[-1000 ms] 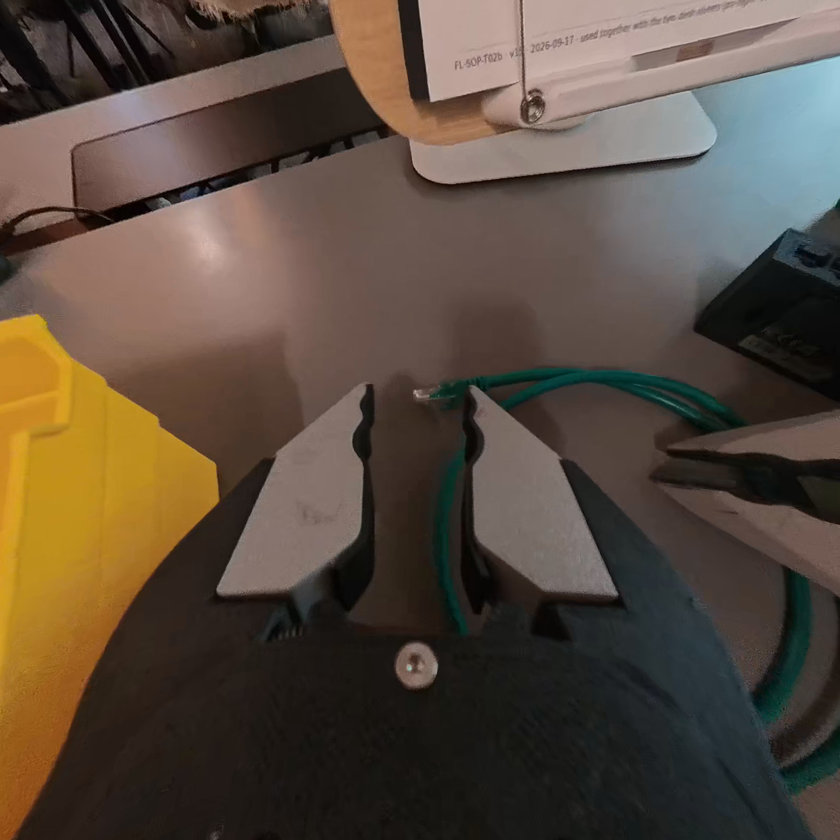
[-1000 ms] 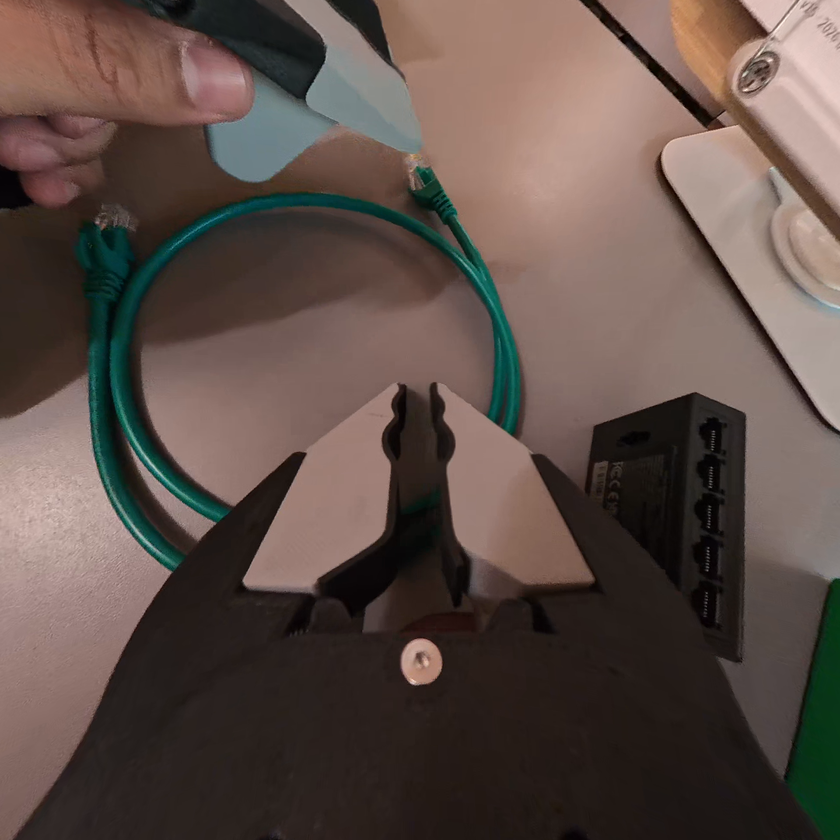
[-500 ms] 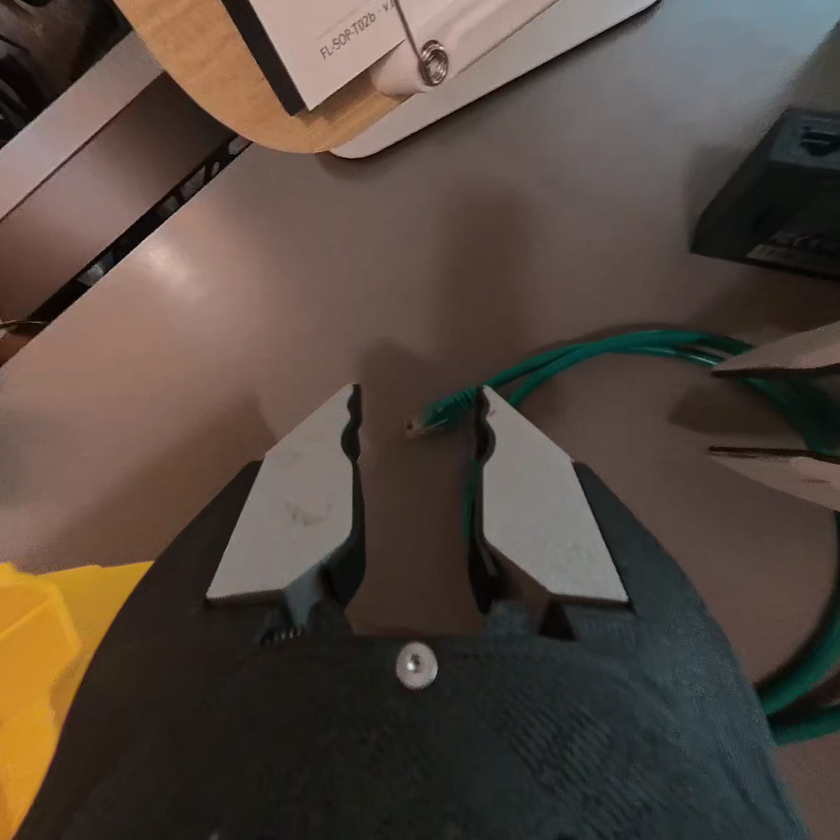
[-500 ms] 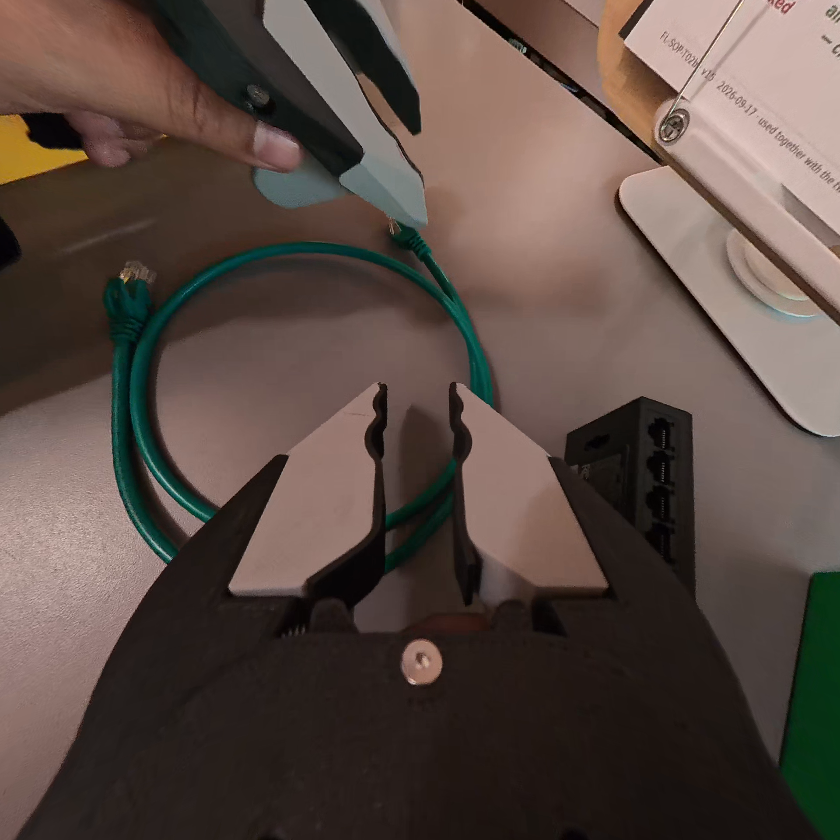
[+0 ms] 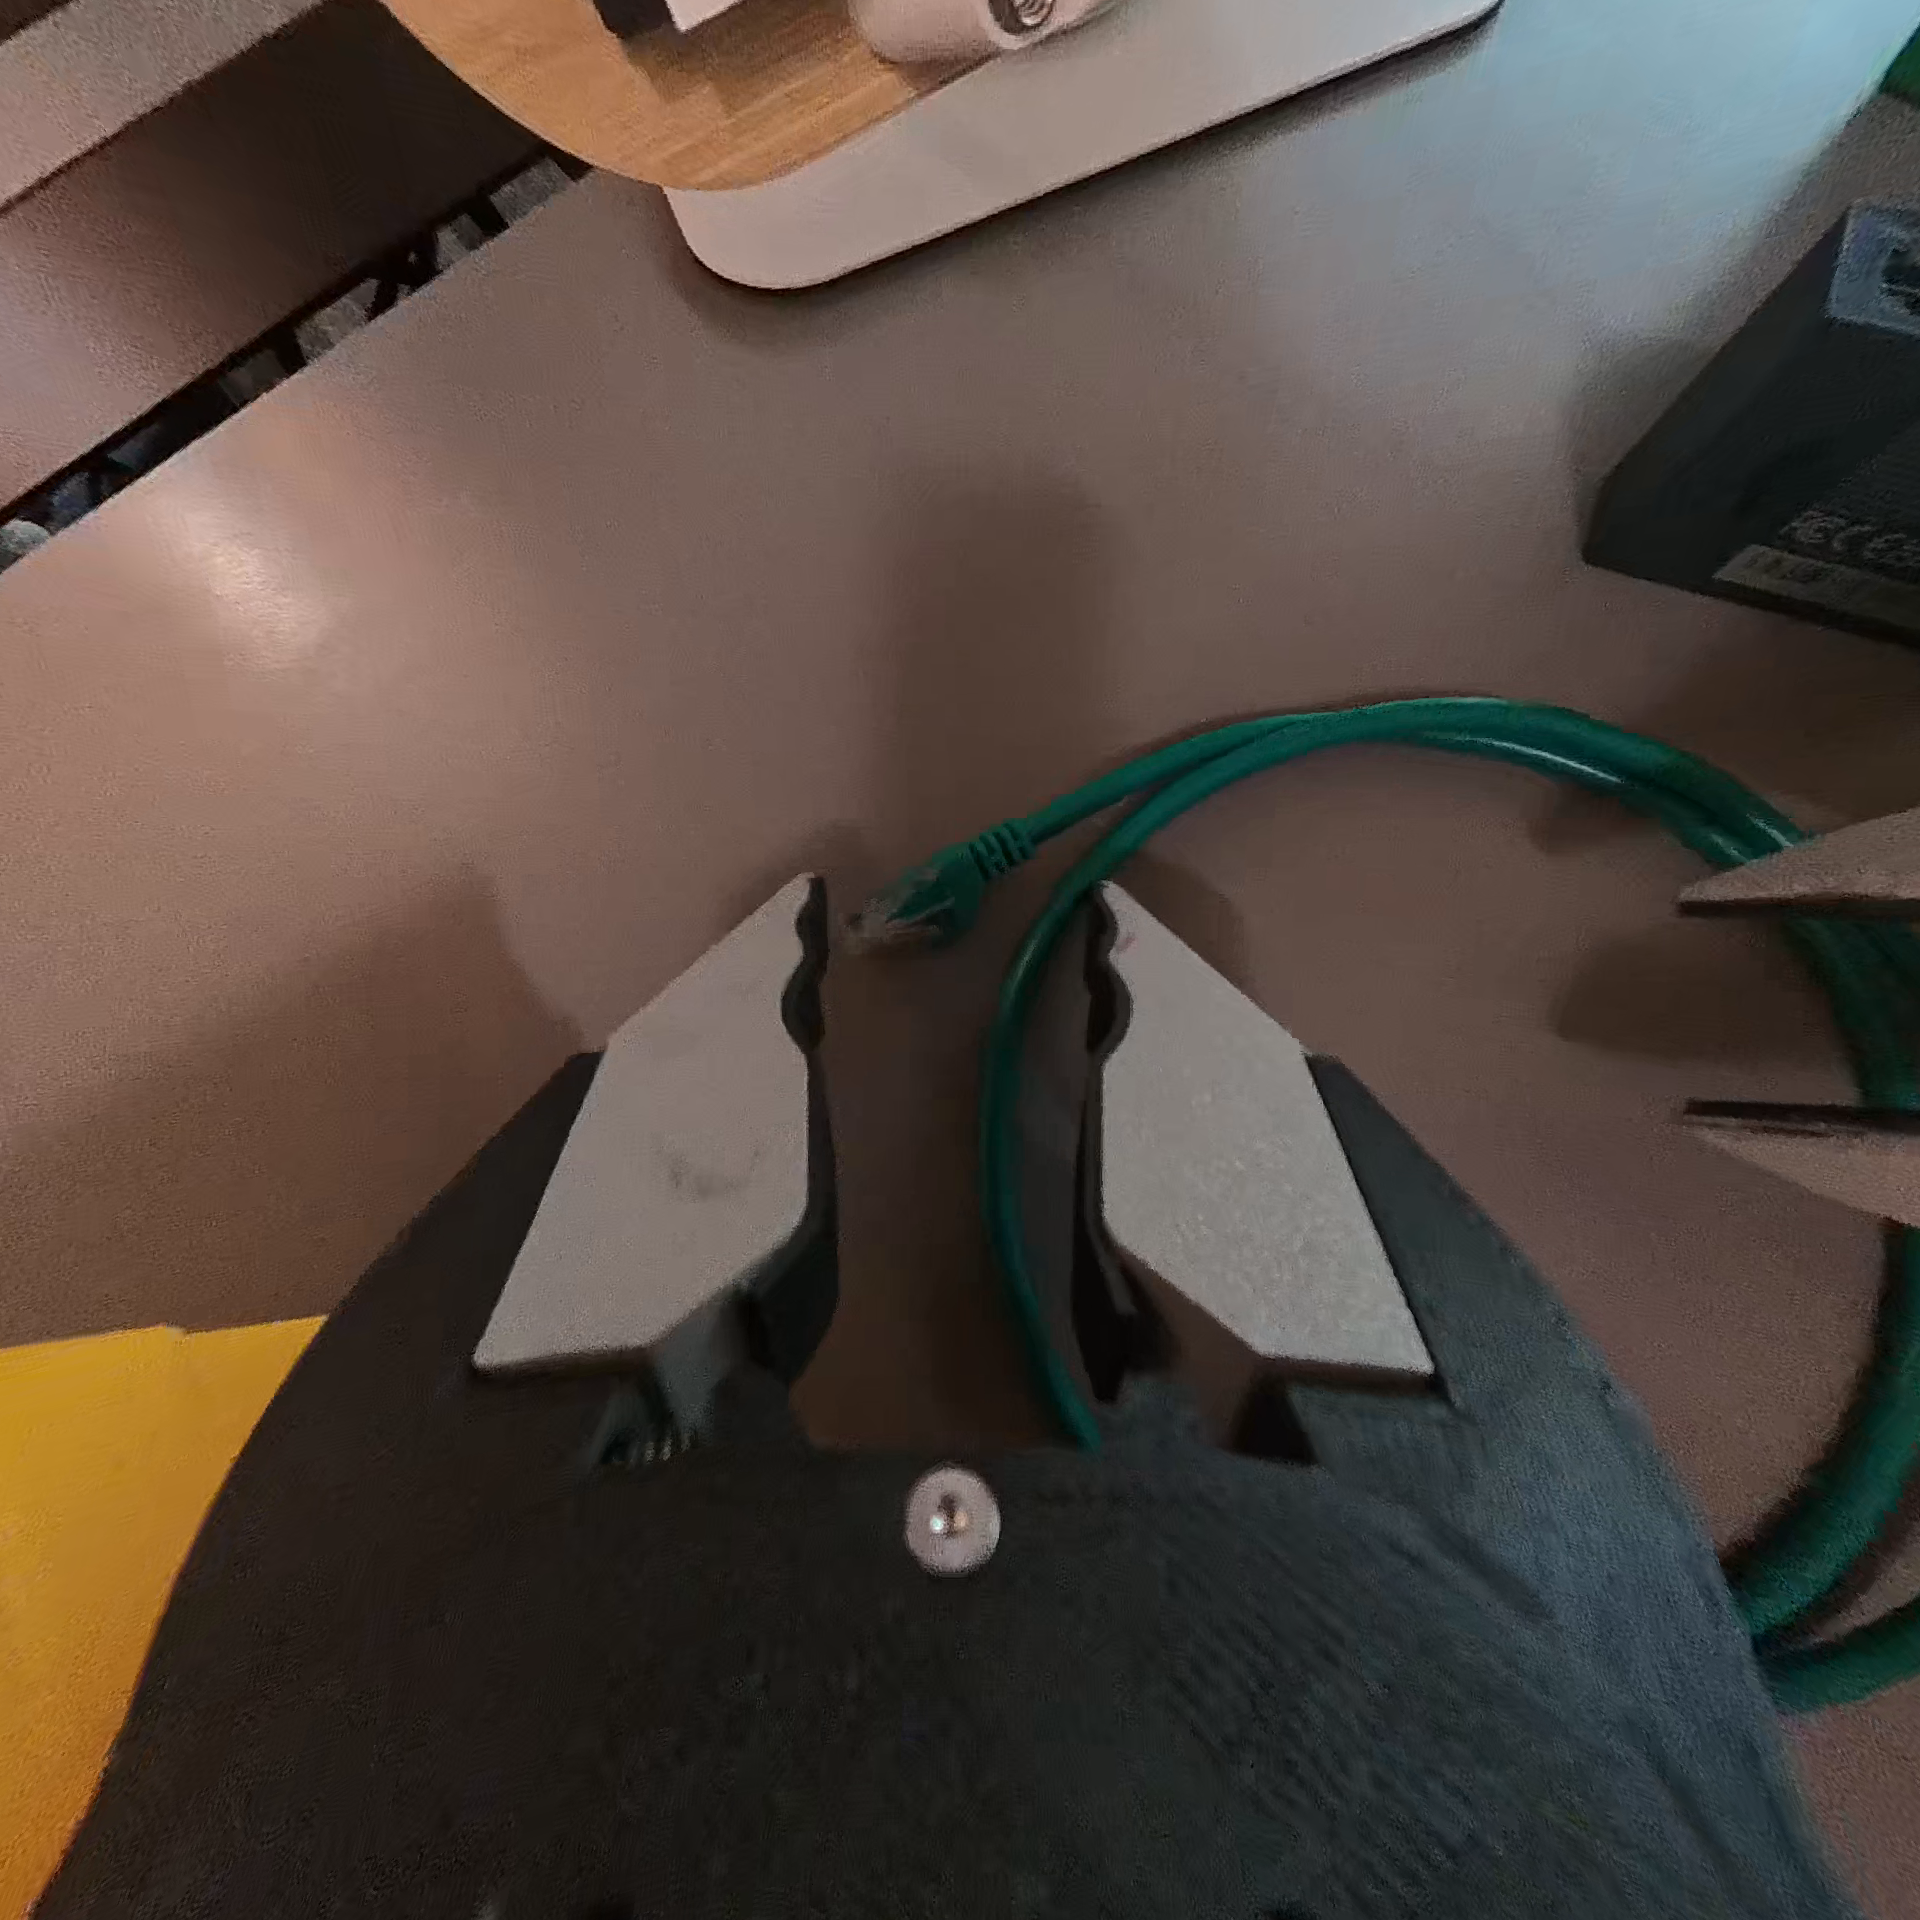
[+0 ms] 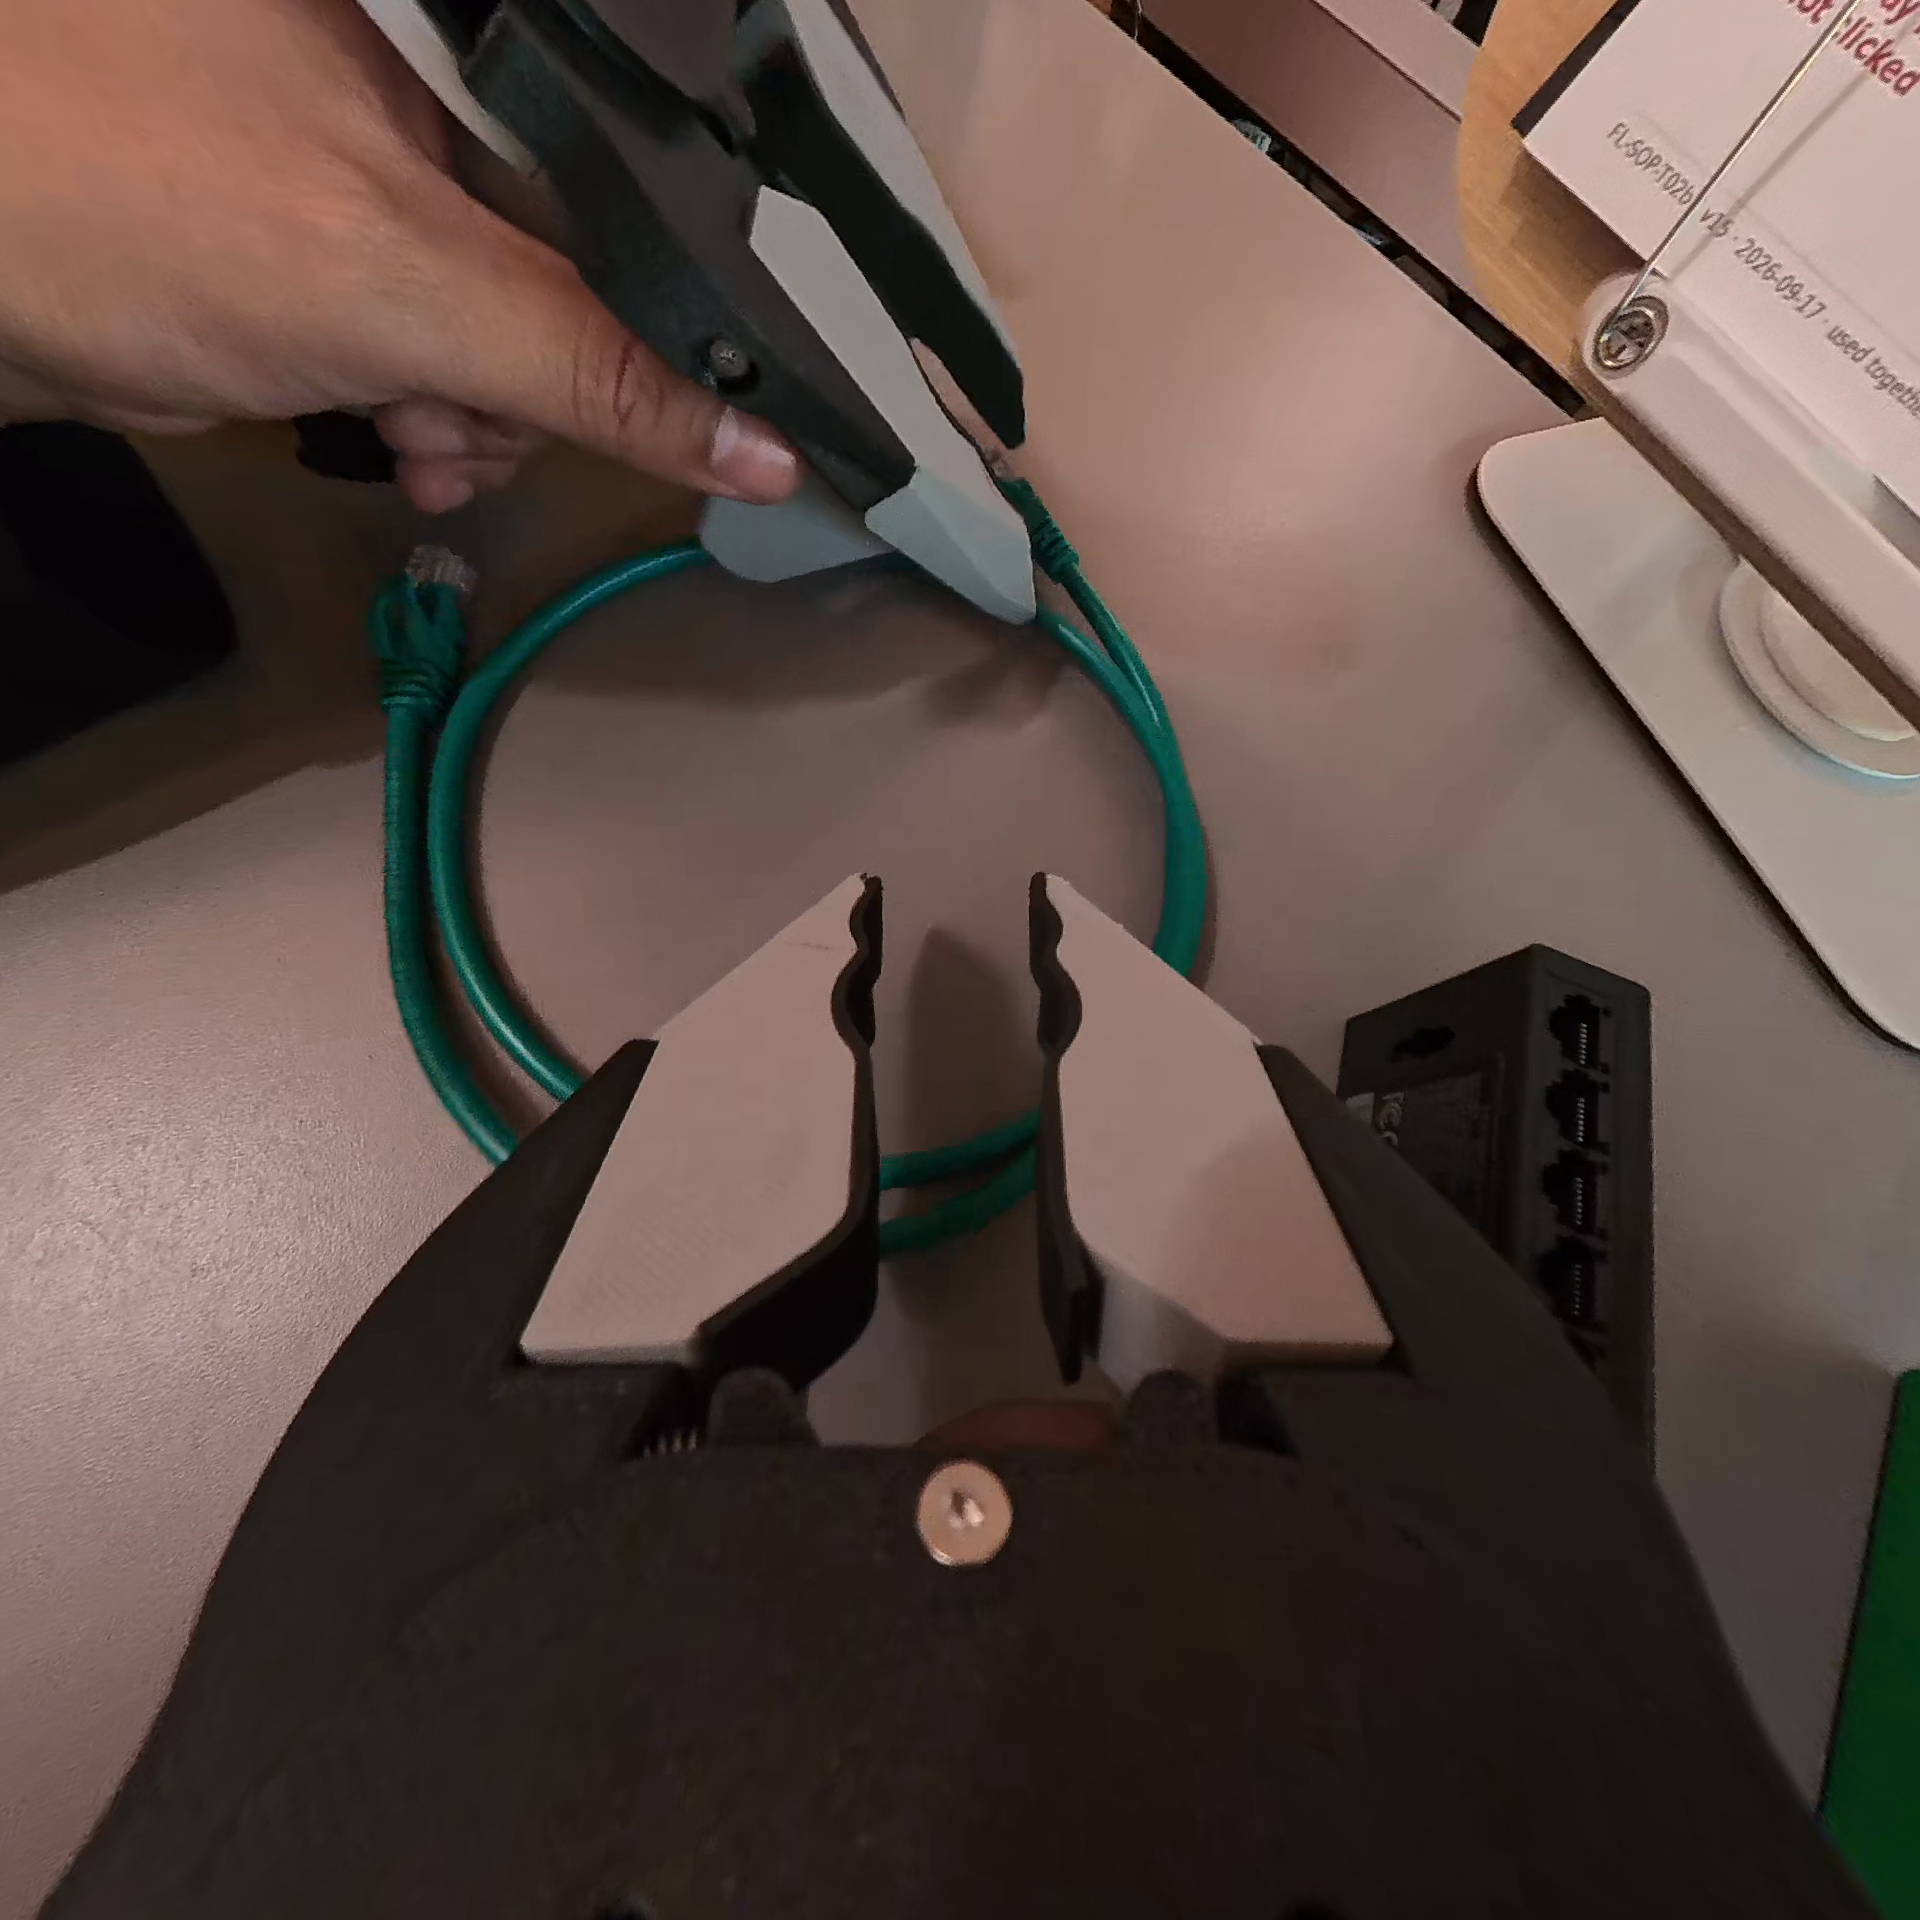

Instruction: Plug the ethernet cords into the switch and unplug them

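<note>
The left gripper (image 5: pixel 951 914) has its jaws spread, with nothing between the pads yet, and the clear plug (image 5: pixel 902 920) at the near end of the green cord (image 5: pixel 1351 743) lies on the brown table (image 5: pixel 623 582) just off the tip of the left finger (image 5: pixel 686 1132), in the middle of the left wrist frame. The step in hand looks like picking up that plug, and to do it well the gripper should slide forward until the plug body, not the thin cord behind it, sits squarely between the pads, then close across the plug's flat sides so the latch tab stays free and the contacts point out ahead toward a port. A strand of the same cord runs along the inner face of the right finger (image 5: pixel 1236 1174) and could get pinched too, so a small shift leftward seems wise. In the right wrist frame the right gripper (image 6: pixel 956 904) is likewise released and empty, hovering over the lower arc of the coil, with the black switch (image 6: pixel 1496 1132) at the right edge and well apart from both plugs. Counted: one green cord coiled in a double loop, two plugs (the second (image 6: pixel 436 571) at the left of that frame), one switch showing four ports with nothing plugged into them, two grippers, one hand (image 6: pixel 312 260) in the upper left, and one white stand (image 6: pixel 1621 644) at the right.
</note>
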`<state>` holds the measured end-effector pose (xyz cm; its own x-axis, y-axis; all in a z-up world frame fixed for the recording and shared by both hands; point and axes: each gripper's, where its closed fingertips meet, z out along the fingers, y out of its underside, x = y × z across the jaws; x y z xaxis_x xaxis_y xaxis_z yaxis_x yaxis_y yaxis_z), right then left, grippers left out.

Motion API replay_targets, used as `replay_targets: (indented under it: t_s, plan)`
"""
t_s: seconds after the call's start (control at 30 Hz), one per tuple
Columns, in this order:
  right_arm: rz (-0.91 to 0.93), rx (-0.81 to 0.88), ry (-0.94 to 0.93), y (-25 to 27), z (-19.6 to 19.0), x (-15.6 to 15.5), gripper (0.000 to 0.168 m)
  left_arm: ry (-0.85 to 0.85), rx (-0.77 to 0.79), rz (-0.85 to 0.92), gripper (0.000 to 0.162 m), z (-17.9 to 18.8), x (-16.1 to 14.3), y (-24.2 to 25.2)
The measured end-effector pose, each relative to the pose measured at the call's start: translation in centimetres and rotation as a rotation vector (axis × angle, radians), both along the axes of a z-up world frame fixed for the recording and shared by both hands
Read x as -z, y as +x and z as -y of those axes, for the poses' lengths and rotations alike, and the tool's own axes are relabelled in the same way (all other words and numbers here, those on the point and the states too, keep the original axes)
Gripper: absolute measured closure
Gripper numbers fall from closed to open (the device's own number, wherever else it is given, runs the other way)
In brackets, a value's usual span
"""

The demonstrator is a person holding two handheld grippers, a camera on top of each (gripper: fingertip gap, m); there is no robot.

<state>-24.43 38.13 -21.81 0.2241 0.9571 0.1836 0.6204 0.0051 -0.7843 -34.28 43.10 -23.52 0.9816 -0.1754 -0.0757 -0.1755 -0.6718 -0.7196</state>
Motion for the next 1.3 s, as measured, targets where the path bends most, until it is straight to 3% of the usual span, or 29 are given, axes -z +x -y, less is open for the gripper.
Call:
replay_targets:
  t_s: [0.33, 0.53, 0.63, 0.77, 1.0, 1.1, 1.3]
  plan:
    - [-0.010, -0.002, -0.005, -0.1, 0.1, 0.0, 0.143, 0.147, -0.096, -0.008, 0.121, -0.9, -2.6, -1.7]
    - [-0.012, 0.011, -0.003, 0.0, -0.2, -0.1, 0.143, 0.084, -0.104, -0.081, 0.122, -1.0, -1.0, -2.0]
    - [-0.028, 0.023, 0.002, 0.1, -0.5, -0.6, 0.143, 0.028, -0.082, -0.140, 0.136, -0.8, 0.2, -1.7]
    - [-0.032, 0.036, -0.003, 0.3, -1.0, -0.7, 0.143, -0.038, -0.065, -0.241, 0.141, 0.0, 0.4, -1.7]
    - [-0.042, 0.052, -0.012, 0.6, -1.6, -1.0, 0.143, -0.197, 0.049, -0.010, 0.142, 3.4, 0.3, 2.5]
    - [-0.043, 0.053, -0.013, 0.6, -1.7, -1.0, 0.143, -0.157, 0.051, -0.077, 0.142, 2.9, 0.2, 1.9]
    - [-0.054, 0.040, -0.012, 0.5, -1.3, -1.2, 0.143, -0.098, 0.104, -0.025, 0.135, 1.9, 0.8, 2.4]
